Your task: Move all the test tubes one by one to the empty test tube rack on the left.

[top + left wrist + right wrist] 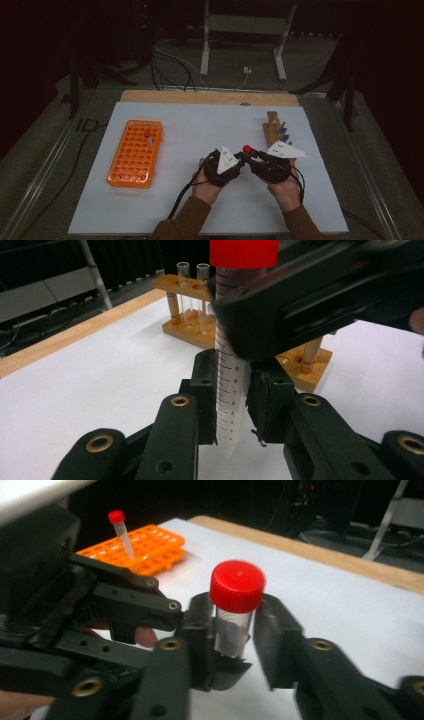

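Observation:
A clear graduated tube with a red cap (247, 148) stands upright between my two grippers, right of the table's centre. My left gripper (231, 405) is shut on the tube's lower part (231, 385), with a pad pressed on each side. My right gripper (232, 630) is open, its jaws flanking the tube just below the red cap (237, 586), and a small gap shows at the right-hand pad. In the high view the left gripper (239, 159) and right gripper (251, 154) meet tip to tip.
An orange tube rack (135, 152) lies at the left with one red-capped tube (148, 135) standing in it. A wooden rack (275, 131) with glass tubes (183, 290) stands behind the grippers at the right. A wooden table edge (210, 96) runs along the back.

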{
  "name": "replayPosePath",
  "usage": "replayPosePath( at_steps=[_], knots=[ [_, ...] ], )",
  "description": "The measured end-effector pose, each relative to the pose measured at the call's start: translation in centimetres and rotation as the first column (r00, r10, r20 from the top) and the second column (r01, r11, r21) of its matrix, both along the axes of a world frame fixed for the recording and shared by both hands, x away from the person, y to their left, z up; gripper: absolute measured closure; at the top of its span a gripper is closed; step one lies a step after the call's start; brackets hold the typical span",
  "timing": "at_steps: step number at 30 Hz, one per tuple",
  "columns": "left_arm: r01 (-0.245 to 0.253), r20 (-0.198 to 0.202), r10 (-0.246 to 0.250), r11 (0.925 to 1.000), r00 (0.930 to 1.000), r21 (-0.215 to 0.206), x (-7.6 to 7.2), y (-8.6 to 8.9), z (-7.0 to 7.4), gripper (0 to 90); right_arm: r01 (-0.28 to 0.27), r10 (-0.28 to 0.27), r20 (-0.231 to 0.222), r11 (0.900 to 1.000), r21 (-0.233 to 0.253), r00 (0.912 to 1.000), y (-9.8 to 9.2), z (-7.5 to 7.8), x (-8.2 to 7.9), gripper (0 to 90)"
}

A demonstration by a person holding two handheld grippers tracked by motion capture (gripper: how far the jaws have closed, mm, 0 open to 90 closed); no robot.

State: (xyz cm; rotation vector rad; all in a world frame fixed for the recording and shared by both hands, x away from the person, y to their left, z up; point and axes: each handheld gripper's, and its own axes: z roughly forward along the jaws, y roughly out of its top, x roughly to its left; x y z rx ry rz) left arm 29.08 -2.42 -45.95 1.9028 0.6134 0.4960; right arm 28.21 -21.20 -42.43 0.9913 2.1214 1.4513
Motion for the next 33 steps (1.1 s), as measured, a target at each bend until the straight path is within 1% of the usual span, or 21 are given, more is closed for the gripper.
replayPosePath(
  at_steps=[2,5,6,7,11,13,16,20,24,29,33],
  knots=[
    [-0.023,-0.009,0.023,0.9997,0.9997,-0.002,0.4,0.3,0.0,75.6,0.003,-0.003,0.012,1.0,0.013,0.9999,-0.3,0.3,-0.1,59.6],
    [-0.055,-0.016,0.055,0.9985,0.9983,-0.003,0.9,1.0,0.0,75.7,0.01,-0.011,0.03,1.0,0.03,0.9995,-0.8,0.7,-0.1,45.5],
    [-0.061,-0.016,0.061,0.9981,0.998,-0.004,1.0,1.2,0.1,75.7,0.019,-0.02,0.033,0.999,0.032,0.9993,-1.0,0.8,0.0,39.4],
    [-0.069,-0.015,0.068,0.9976,0.9975,-0.004,1.1,1.4,0.2,75.7,0.032,-0.033,0.038,0.999,0.034,0.9988,-1.1,0.8,0.0,35.3],
    [-0.097,-0.02,0.097,0.9952,0.9951,-0.013,1.4,2.4,0.5,75.6,0.081,-0.08,0.062,0.997,-0.006,0.9949,-1.5,0.8,0.0,21.8],
    [-0.107,-0.019,0.106,0.9942,0.9941,-0.014,1.4,2.9,0.5,75.6,0.105,-0.104,0.06,0.994,-0.016,0.9928,-1.8,0.7,0.2,16.3],
    [-0.124,-0.022,0.123,0.992,0.9922,-0.025,1.4,3.7,0.7,75.5,0.13,-0.13,0.046,0.992,0.0,0.9904,-2.6,0.4,0.4,13.4],
    [-0.151,-0.022,0.151,0.9878,0.9883,-0.037,1.5,4.8,0.9,75.4,0.163,-0.163,0.031,0.987,0.011,0.9861,-3.6,0.1,0.7,6.4],
    [-0.177,-0.026,0.176,0.9833,0.9841,-0.044,1.5,6.1,1.0,75.4,0.204,-0.204,0.03,0.979,0.007,0.9785,-4.5,0.1,0.8,2.8],
    [-0.214,-0.03,0.213,0.9754,0.9766,-0.052,1.5,7.9,1.1,75.4,0.233,-0.234,0.027,0.972,0.019,0.9719,-5.4,0.1,0.8,1.2],
    [-0.25,-0.028,0.249,0.9667,0.9681,-0.053,1.5,9.5,1.1,75.4,0.263,-0.263,0.032,0.965,0.012,0.9643,-5.8,0.1,0.8,0.1]
  ],
)
